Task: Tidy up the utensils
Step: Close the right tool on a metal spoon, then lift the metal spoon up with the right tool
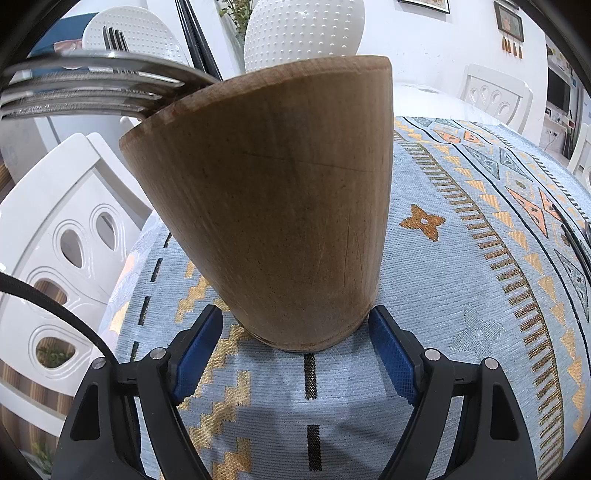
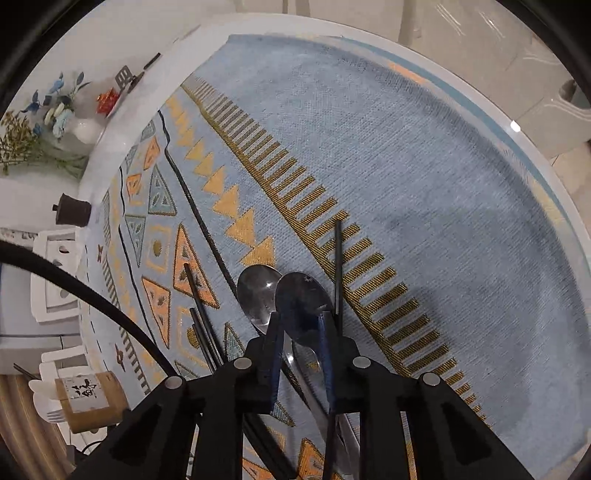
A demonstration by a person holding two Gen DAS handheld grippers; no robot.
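Note:
In the left wrist view a brown wooden utensil cup (image 1: 273, 206) stands on the patterned cloth, with forks (image 1: 85, 92) and black chopsticks (image 1: 195, 33) sticking out of its top. My left gripper (image 1: 295, 332) is open, its blue pads on either side of the cup's base, not clearly touching. In the right wrist view my right gripper (image 2: 299, 332) is shut on a steel spoon (image 2: 301, 306), bowl pointing forward. A second spoon (image 2: 256, 291) lies just left of it. Loose black chopsticks (image 2: 338, 266) lie on the cloth beside and under the fingers.
A blue, orange-patterned tablecloth (image 2: 406, 166) covers the round table. A white dotted vase (image 1: 303, 33) stands behind the cup. White chairs (image 1: 62, 240) ring the table. A flower vase (image 2: 85, 129), a dark small pot (image 2: 72, 210) and a labelled brown box (image 2: 92, 400) sit at the left.

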